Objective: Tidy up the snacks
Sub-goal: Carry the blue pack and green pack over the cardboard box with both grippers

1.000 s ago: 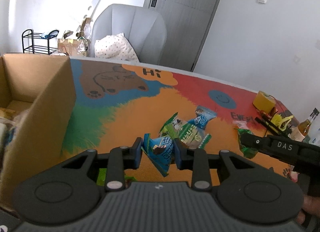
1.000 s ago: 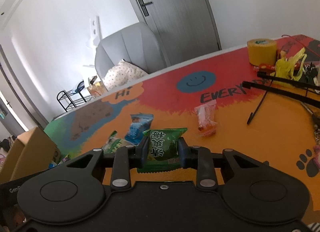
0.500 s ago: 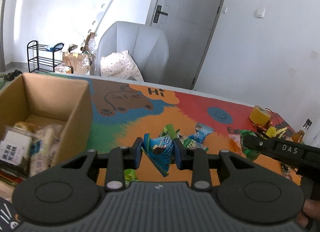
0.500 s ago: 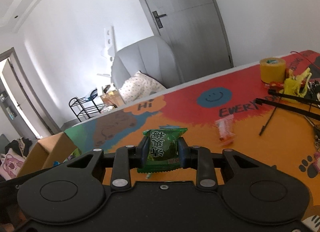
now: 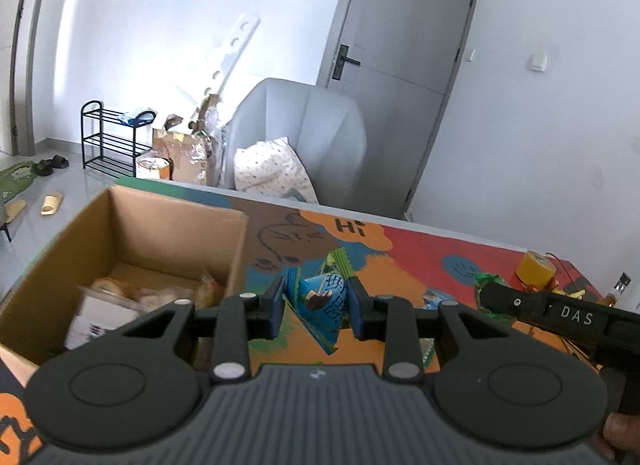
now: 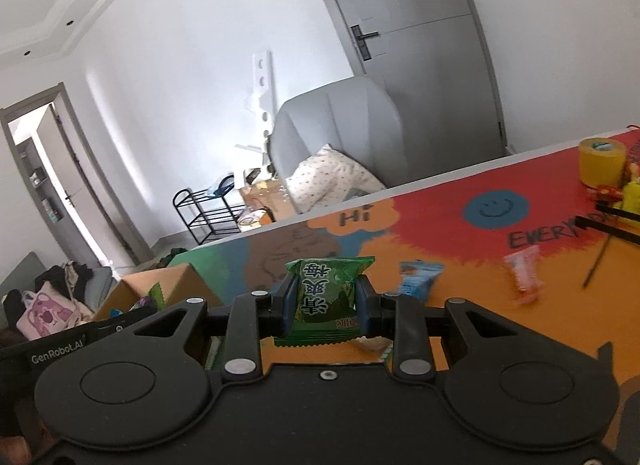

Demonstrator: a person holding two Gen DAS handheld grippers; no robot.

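My left gripper [image 5: 316,303] is shut on a blue snack packet [image 5: 324,301], held above the colourful table mat, just right of an open cardboard box [image 5: 160,225] that holds several wrapped snacks [image 5: 120,293]. My right gripper [image 6: 325,301] is shut on a green snack packet [image 6: 326,293], lifted over the mat. The same box [image 6: 168,289] shows at the left in the right wrist view. A blue packet [image 6: 418,285] and a pink packet [image 6: 524,275] lie loose on the mat. The right gripper [image 5: 496,297] also reaches in at the right of the left wrist view.
A yellow tape roll [image 6: 602,161] and black rods [image 6: 608,225] sit at the table's right end. A grey armchair [image 5: 304,133] with a dotted pillow stands behind the table, and a black shoe rack [image 5: 108,141] on the floor to the left.
Both grippers rose and swung left with their packets still held. The box moved from the left edge toward the middle of the left wrist view, and its inside now shows.
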